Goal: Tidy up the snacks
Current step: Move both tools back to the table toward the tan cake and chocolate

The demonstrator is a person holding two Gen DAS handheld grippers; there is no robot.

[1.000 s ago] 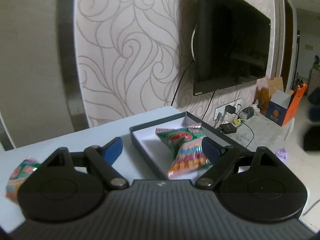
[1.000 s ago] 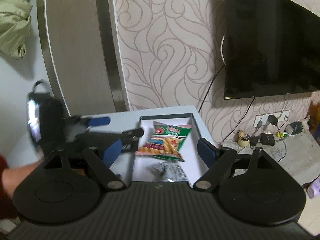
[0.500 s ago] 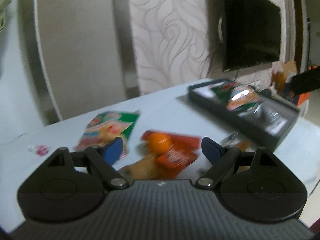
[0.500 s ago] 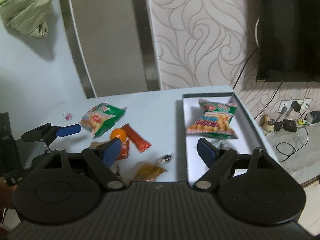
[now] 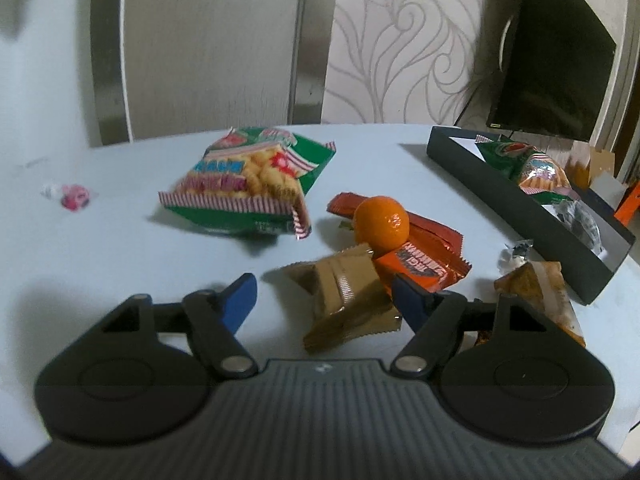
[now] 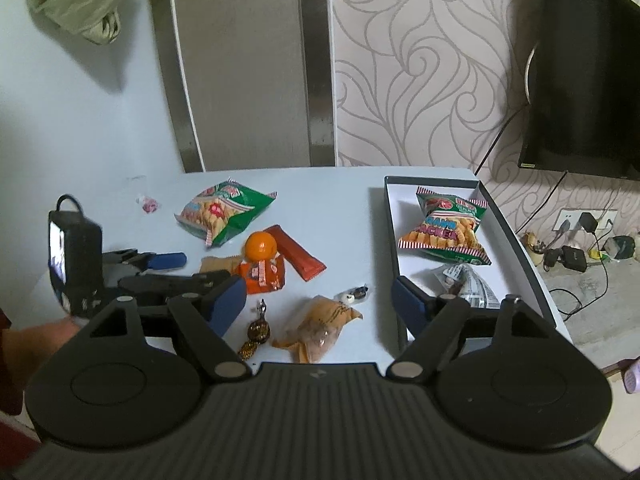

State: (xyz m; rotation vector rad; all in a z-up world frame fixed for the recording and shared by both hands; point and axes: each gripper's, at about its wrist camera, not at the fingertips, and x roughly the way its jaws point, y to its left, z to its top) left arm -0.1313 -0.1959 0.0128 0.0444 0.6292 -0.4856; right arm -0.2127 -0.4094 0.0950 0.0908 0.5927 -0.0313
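Note:
My left gripper (image 5: 324, 302) hangs low over the table with a brown-gold wrapper (image 5: 344, 300) between its closing jaws. The left pad stands clear of the wrapper, so nothing is gripped. Just beyond lie an orange (image 5: 382, 222), a red-orange wrapper (image 5: 424, 264) and a green cracker bag (image 5: 248, 184). My right gripper (image 6: 320, 304) is open and empty above an orange-brown packet (image 6: 320, 326). In the right wrist view, the left gripper (image 6: 200, 268) is at the left. The dark box (image 6: 516, 240) at the right holds a second green cracker bag (image 6: 448, 228) and a silver wrapper (image 6: 468, 284).
A pink candy (image 6: 150, 204) lies at the far left of the table, a brown twisted candy (image 6: 258, 332) near the front, and a small silver-wrapped sweet (image 6: 354, 294) beside the box. A wall with a TV (image 6: 588, 80) stands behind. The table edge drops off right of the box.
Both views have swung left from the box to the loose snacks. The left gripper has come down over the brown wrapper and its jaws have narrowed.

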